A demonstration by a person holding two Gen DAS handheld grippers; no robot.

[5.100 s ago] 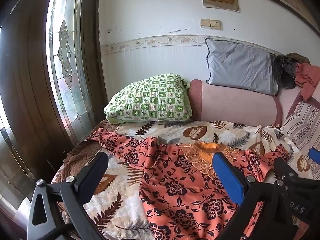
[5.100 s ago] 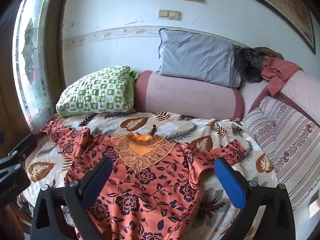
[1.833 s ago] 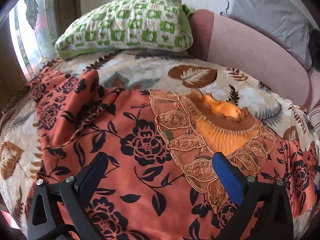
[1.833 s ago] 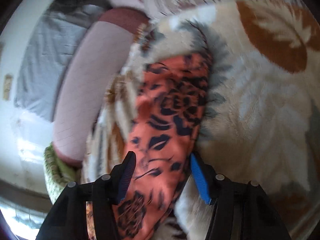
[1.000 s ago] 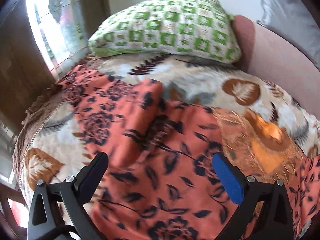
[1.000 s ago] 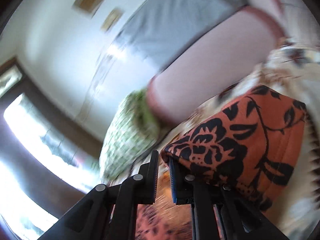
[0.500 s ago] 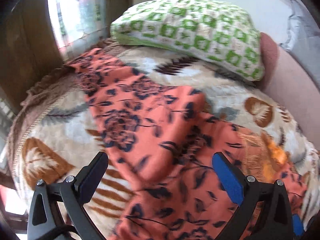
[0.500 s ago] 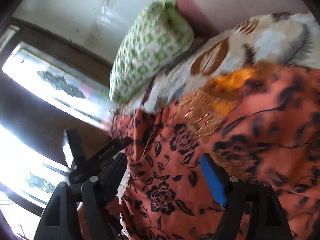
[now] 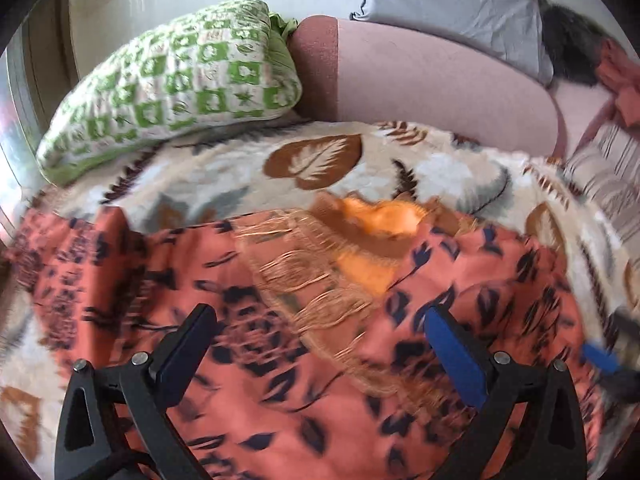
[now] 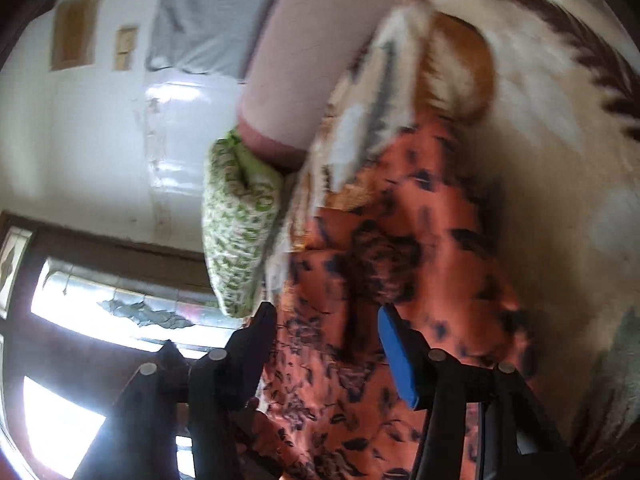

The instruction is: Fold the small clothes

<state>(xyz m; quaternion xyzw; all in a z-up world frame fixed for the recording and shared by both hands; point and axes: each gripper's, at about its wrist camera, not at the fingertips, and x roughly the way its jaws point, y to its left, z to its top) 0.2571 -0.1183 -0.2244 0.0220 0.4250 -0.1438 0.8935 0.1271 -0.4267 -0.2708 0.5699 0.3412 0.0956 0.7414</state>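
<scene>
Orange top (image 9: 280, 320) slippery; L gripper (image 9: 320, 348), R gripper (image 10: 326, 344) fingers spread, holding nothing. My worry: pinch one layer, fold skews.

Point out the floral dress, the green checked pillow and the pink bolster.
floral dress (image 9: 280, 392), left wrist view, on the orange printed front below the neckline.
green checked pillow (image 9: 172, 80), left wrist view, on its top face.
pink bolster (image 9: 432, 96), left wrist view, on its long side.

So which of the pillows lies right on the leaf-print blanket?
The green checked pillow, at the bed's left end beside the pink bolster. The grey pillow sits higher, on top of that bolster against the wall.
</scene>
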